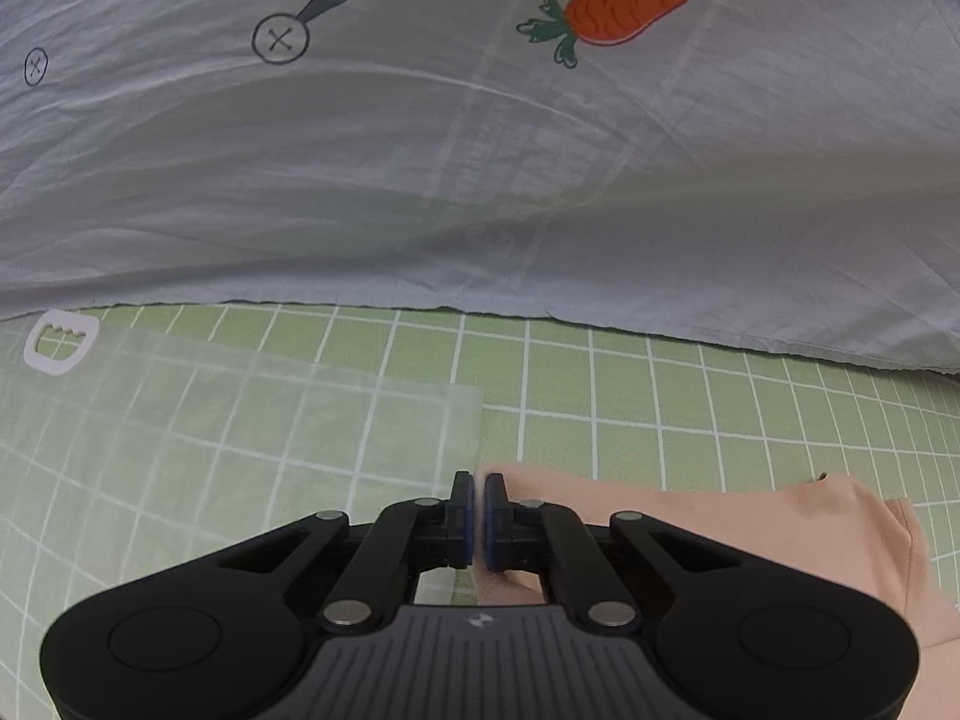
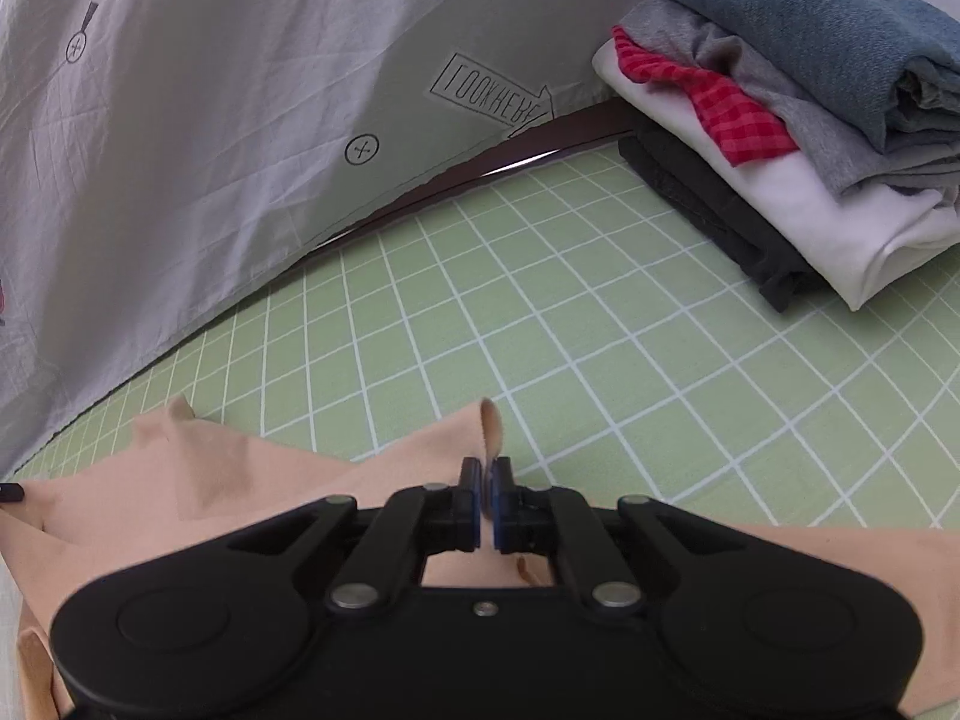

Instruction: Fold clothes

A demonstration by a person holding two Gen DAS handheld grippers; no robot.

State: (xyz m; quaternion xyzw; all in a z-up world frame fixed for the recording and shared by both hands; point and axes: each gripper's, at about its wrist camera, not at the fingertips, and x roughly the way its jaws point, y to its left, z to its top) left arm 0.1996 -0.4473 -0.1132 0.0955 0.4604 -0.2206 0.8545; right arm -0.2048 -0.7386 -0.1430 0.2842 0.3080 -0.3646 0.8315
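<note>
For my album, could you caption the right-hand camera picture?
Right gripper pinches the peach garment on the green grid mat, folded clothes stack waiting beyond.

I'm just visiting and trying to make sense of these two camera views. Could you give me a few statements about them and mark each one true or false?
1. Both claws are pinching the peach garment. True: the left claw and the right claw are each shut on its fabric.
2. The mat is plain blue. False: it is green with a white grid.
3. A stack of folded clothes lies on the mat. True.
4. The white sheet shows a printed banana. False: it is a carrot.
</note>
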